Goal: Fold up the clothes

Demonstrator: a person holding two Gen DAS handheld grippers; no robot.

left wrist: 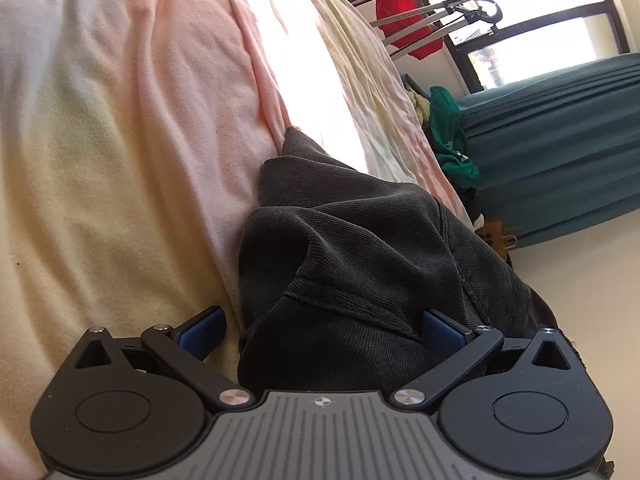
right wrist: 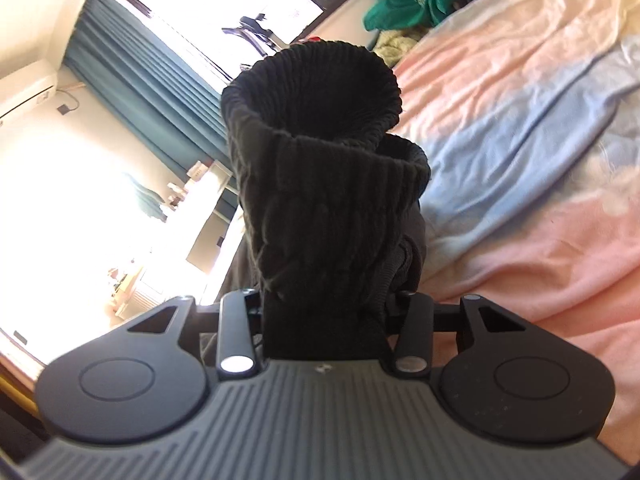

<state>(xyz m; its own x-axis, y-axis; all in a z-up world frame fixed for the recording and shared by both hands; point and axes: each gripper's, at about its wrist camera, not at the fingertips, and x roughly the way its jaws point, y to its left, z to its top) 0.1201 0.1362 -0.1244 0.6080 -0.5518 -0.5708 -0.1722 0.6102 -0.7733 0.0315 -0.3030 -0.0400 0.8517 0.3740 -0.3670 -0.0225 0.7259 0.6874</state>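
Right gripper (right wrist: pixel 326 312) clamps bunched black ribbed cuff (right wrist: pixel 316 92) at frame centre, left gripper (left wrist: pixel 320 330) gapes around dark garment (left wrist: pixel 360 240); loose fabric may slip, spoiling fold.

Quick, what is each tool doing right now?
Left tool: open, dark grey corduroy garment lying between its fingers.
Right tool: closed on black ribbed knit cuff.

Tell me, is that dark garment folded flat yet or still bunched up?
Still bunched. The dark garment lies crumpled on the bed cover, and its ribbed cuff stands open like a tube.
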